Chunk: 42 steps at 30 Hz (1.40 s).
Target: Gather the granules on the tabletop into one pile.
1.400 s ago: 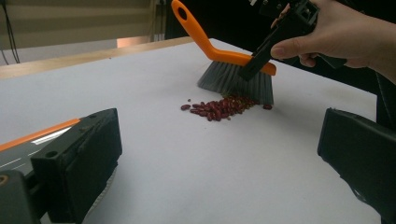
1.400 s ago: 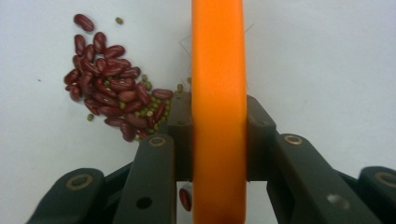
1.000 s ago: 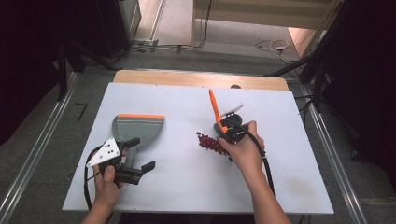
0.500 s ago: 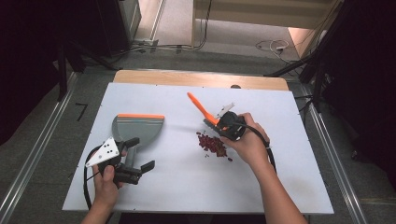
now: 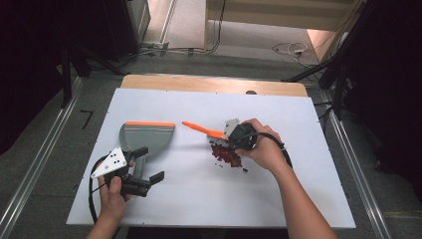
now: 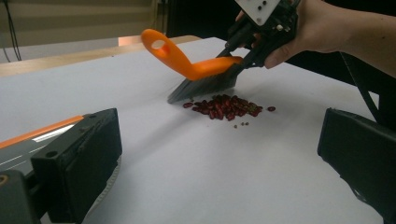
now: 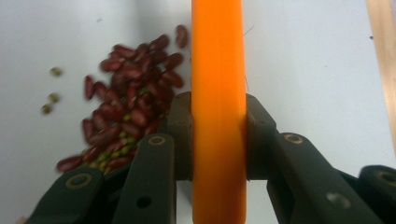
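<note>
My right claw (image 5: 238, 135) is clamped on the orange brush (image 5: 201, 129), both pads pressed flat against the sides of its handle, as the right gripper view shows plainly. The handle slants away toward the dustpan side of the white tabletop (image 5: 298, 194), its looped end raised off the surface, while the dark bristles (image 6: 205, 86) rest on the tabletop right at the far edge of the red beans (image 5: 228, 155). The beans lie in a loose heap near the middle of the tabletop, with a few small greenish ones (image 7: 50, 98) scattered just beside them. My left claw (image 5: 149, 164) stands open with nothing between its jaws, resting low near the front left of the tabletop. The grey dustpan (image 5: 145, 138) with its orange lip lies flat just beyond that claw, its handle pointing back toward my left hand (image 5: 113, 195), well apart from the beans.
</note>
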### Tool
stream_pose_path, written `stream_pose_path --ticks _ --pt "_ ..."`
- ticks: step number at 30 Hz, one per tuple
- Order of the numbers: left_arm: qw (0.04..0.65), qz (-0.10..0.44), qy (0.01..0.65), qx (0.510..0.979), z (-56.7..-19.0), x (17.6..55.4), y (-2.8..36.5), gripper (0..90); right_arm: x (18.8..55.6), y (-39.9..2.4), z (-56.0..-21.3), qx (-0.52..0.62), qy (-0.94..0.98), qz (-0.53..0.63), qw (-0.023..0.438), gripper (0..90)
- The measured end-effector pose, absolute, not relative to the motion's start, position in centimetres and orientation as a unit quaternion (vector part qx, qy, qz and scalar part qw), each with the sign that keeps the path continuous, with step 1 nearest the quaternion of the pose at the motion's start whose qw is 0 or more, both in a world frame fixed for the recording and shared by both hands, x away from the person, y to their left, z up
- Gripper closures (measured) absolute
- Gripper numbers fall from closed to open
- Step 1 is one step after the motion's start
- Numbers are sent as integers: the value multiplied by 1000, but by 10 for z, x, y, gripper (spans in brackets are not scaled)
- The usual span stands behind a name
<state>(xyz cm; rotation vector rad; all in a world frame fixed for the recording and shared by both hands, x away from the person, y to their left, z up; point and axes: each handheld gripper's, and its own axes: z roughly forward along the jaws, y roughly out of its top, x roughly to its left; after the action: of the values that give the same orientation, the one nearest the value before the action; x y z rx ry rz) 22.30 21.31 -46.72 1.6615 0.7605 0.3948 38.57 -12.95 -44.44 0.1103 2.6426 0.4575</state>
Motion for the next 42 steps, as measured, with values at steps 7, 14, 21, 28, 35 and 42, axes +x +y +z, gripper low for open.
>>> stream_pose_path --ticks 7,14,21,28,35,42 --pt "594 169 326 716 -467 223 211 3 369 -141 -441 8 965 167 202 682" --pt "593 169 326 717 -468 223 210 3 369 -147 -432 16 957 192 217 681" --pt "592 169 326 717 -468 223 210 3 370 -127 -437 -19 956 183 227 681" --pt "593 169 326 716 -468 223 212 3 368 -124 -444 -34 958 177 221 681" --pt "593 169 326 717 -467 224 210 3 367 -137 -435 -15 954 201 223 681" --pt "592 168 326 718 -468 224 209 3 379 -131 -442 8 945 186 268 681"
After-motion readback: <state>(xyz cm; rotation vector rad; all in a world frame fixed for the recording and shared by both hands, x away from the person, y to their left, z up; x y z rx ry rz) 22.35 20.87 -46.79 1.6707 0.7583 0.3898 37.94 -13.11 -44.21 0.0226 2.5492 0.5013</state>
